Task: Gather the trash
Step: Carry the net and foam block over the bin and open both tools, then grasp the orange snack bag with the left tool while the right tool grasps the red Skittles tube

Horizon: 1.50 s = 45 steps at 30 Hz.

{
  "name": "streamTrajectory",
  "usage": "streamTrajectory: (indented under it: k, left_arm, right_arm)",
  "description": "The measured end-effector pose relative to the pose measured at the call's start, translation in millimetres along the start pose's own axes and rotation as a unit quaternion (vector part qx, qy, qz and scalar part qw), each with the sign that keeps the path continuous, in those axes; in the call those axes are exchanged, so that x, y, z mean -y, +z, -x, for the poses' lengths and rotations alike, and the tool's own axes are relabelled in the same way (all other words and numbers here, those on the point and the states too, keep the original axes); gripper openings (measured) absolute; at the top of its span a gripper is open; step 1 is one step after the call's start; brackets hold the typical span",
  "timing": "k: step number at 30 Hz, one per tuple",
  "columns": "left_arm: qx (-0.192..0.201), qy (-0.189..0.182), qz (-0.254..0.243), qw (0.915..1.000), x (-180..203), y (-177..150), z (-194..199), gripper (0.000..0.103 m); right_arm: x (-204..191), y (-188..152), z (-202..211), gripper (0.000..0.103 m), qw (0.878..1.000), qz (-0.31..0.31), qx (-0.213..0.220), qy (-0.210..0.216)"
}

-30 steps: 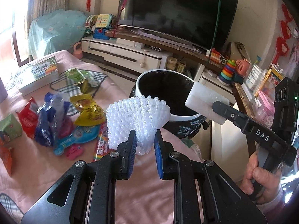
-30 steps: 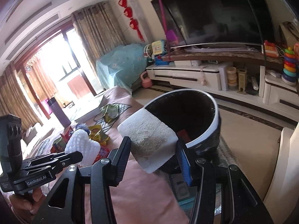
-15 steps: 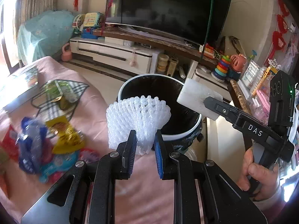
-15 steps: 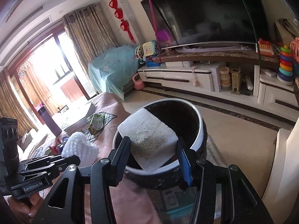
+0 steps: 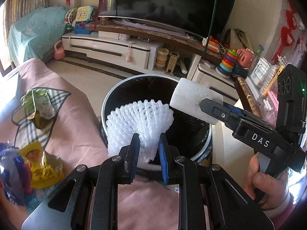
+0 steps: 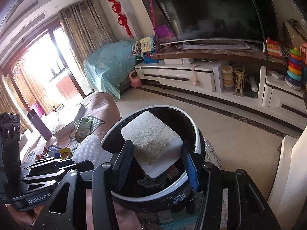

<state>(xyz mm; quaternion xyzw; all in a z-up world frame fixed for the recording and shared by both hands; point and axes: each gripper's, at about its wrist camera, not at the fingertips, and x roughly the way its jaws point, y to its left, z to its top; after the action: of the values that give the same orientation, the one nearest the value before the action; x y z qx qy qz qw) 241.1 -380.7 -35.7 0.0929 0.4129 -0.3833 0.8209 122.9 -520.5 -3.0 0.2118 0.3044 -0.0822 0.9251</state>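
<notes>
My left gripper is shut on a white foam fruit net and holds it over the near rim of a black trash bin with a white rim. My right gripper is shut on a white foam block and holds it above the bin's opening. The block also shows in the left wrist view, over the bin's right side. The net and the left gripper show at the left of the right wrist view. Some trash lies in the bin's bottom.
A pink-covered table holds a green packet, a yellow wrapper and blue wrappers. Beyond the bin are a tiled floor, a white TV cabinet and a TV. A white cabinet stands at right.
Both grippers have moved forward with their loads, from beside the bin to above its opening. The wrappers have slid to the left edge of the left wrist view.
</notes>
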Motion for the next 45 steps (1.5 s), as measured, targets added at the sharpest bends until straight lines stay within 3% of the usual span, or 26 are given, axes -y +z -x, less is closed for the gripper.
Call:
streamTrajectory:
  k: [3, 7, 10, 13, 17, 24, 28, 37, 45]
  left_arm:
    - [-0.001, 0.001, -0.001, 1.0, -0.5, 3.4, -5.9, 0.024]
    - [0.004, 0.003, 0.003, 1.0, -3.8, 3.2, -5.5, 0.053]
    - [0.008, 0.014, 0.007, 0.9998, -6.3, -1.8, -1.0, 0.069]
    - [0.013, 0.019, 0.016, 0.9996, -11.8, -10.6, 6.2, 0.075]
    - [0.014, 0.01, 0.031, 0.9994, -18.3, -20.4, 10.4, 0.076]
    - [0.039, 0.004, 0.037, 0.9985, -18.7, -26.3, 35.2, 0.076]
    - [0.05, 0.008, 0.043, 0.9978, -22.2, -38.3, 52.6, 0.076]
    - [0.062, 0.056, 0.075, 0.9937, -55.8, -105.4, 97.9, 0.076]
    - [0.078, 0.106, 0.124, 0.9835, -95.7, -159.1, 142.4, 0.076]
  right_arm:
    - [3.6, 1.2, -7.5, 0.054, 1.0, -0.002, -0.008, 0.003]
    - [9.2, 3.1, -16.3, 0.061, 1.0, -0.01, -0.02, 0.011]
    - [14.2, 2.0, -16.2, 0.069, 0.999, -0.024, -0.021, 0.016]
    - [14.2, 0.3, -12.8, 0.074, 0.999, -0.033, -0.019, 0.02]
    - [7.1, -3.6, -4.6, 0.084, 0.999, -0.032, -0.01, 0.026]
    - [-3.3, -10.8, 21.3, 0.085, 0.999, -0.039, 0.017, 0.025]
    - [-9.6, -16.5, 28.8, 0.086, 0.998, -0.044, 0.012, 0.034]
    - [-54.2, -54.1, 38.7, 0.091, 0.998, -0.021, -0.008, 0.058]
    - [-113.8, -90.3, 33.7, 0.091, 0.995, 0.014, -0.039, 0.091]
